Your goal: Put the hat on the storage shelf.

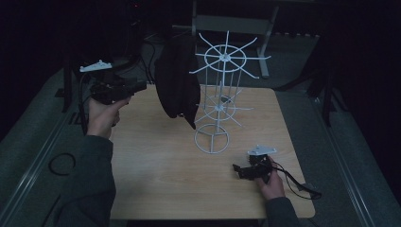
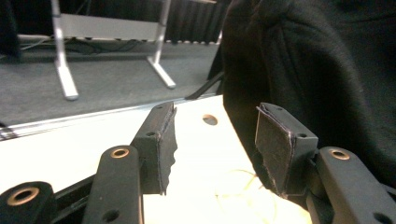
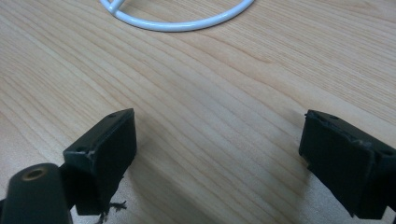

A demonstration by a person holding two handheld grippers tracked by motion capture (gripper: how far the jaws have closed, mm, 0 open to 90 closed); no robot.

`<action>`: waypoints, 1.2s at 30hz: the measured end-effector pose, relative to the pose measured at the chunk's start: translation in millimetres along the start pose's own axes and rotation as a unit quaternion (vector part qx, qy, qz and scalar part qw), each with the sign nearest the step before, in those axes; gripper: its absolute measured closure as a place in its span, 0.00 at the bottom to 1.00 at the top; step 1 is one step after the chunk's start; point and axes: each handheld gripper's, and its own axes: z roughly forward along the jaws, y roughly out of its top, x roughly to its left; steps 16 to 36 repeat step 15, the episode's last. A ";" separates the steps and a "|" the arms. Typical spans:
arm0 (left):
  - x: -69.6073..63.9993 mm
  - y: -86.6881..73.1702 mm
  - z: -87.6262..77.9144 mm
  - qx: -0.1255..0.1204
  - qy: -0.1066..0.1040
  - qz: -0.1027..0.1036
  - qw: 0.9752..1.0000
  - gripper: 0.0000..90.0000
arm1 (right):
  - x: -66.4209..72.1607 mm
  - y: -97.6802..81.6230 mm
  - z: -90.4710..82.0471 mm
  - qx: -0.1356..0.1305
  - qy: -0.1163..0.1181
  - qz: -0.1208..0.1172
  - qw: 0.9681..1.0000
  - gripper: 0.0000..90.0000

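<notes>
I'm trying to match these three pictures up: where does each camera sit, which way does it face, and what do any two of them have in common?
High view: above the person's side, looking forward and down on the light wooden table; both forearms, left tongs and right tongs show.
Left gripper view: rides the left tongs, looking across the table edge at the hanging black garment; its open jaws show.
Right gripper view: rides the right tongs, looking down at the tabletop; its open jaws show.
Shared: high and right gripper views show the white wire rack's base ring.

Right gripper (image 3: 219,154) sits low over the wooden table (image 3: 224,88), jaws spread wide with bare wood grain between them. Up top, the curved white wire ring (image 3: 182,25) of the rack's base rests on the table, well apart from the pads.
</notes>
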 end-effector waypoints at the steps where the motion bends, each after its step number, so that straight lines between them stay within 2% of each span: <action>1: -0.4 -0.2 -0.3 0.000 0.002 0.002 1.000 0.54 | 0.1 0.0 0.0 0.000 0.000 0.000 1.000 0.12; 9: -5.1 -2.3 -4.4 0.011 0.033 0.020 0.999 0.53 | 0.0 0.0 0.0 0.000 0.000 0.000 1.000 0.12; 15: -4.1 -11.1 -5.1 0.025 0.054 0.018 0.998 0.52 | 0.0 0.0 0.0 0.000 0.000 0.000 1.000 0.12; 36: -4.1 -11.1 -5.1 0.025 0.054 0.018 0.998 0.52 | 0.0 0.0 0.0 0.000 0.000 0.000 1.000 0.12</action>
